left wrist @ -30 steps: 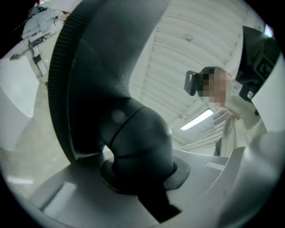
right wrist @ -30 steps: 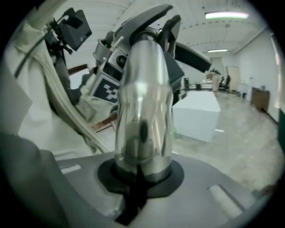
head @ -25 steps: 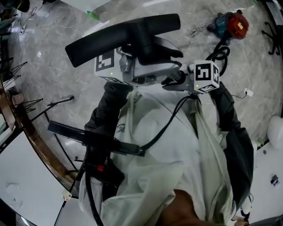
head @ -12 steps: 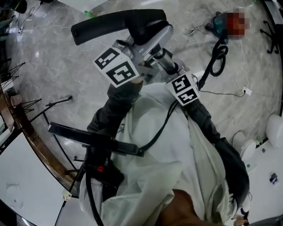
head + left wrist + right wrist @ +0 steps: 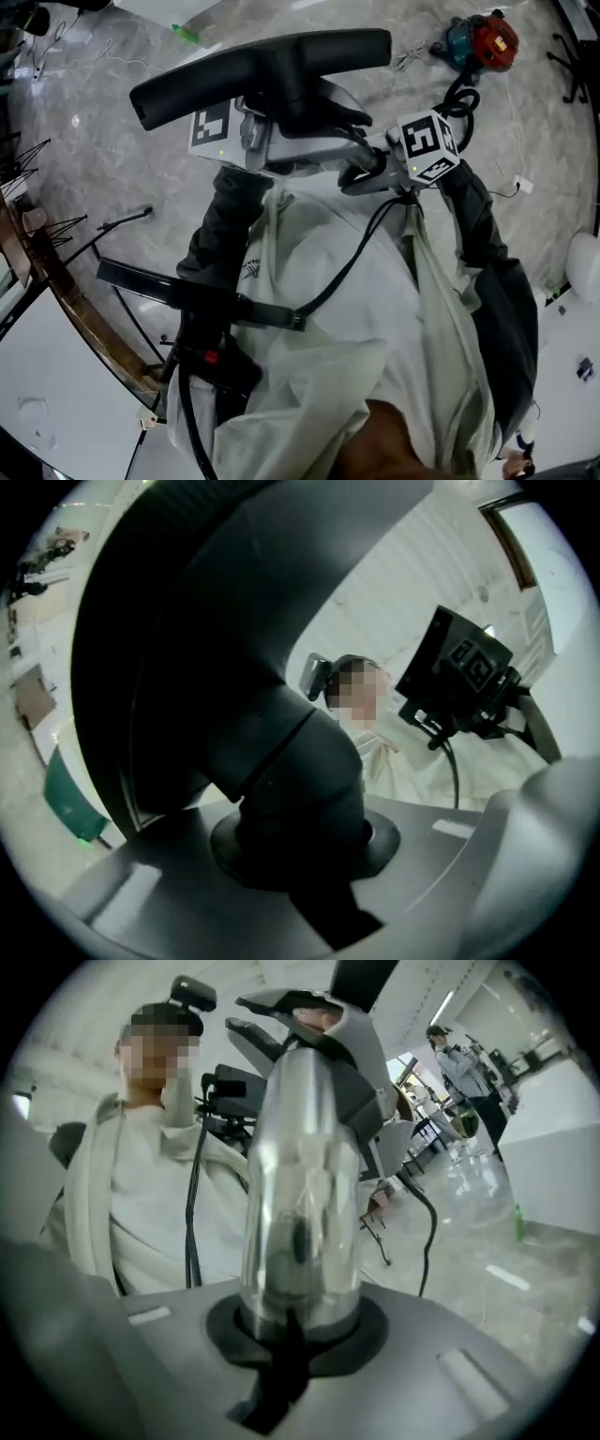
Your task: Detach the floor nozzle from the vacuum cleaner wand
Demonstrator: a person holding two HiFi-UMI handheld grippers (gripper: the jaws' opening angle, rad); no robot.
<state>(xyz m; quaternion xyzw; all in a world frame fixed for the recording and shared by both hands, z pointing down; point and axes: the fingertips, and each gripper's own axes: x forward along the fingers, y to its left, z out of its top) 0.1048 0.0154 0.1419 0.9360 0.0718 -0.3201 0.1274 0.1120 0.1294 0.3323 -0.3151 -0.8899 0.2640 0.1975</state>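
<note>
The left gripper (image 5: 302, 853) is clamped on the black neck (image 5: 295, 761) of the floor nozzle (image 5: 253, 67), its jaws pressed against either side of the neck. The broad dark head of the nozzle spreads out just beyond and above those jaws. The right gripper (image 5: 296, 1330) is closed on the shiny metal wand (image 5: 300, 1185), which stands upright between its jaws and fills the gap between them. Past the right gripper's jaws the wand runs up into a grey collar (image 5: 349, 1049) and a black part above it, so nozzle and wand appear to be joined, though the seam itself is hard to make out. From the head view the two grippers are close together and face each other. The left one is directly under the nozzle's long bar and the right one is just beside it, on the wand side. On the marble floor (image 5: 94, 141), well beyond the right gripper, sits a red and teal canister (image 5: 480, 42), with a black hose (image 5: 459, 105) curling between it and that gripper's marker cube (image 5: 427, 145).
</note>
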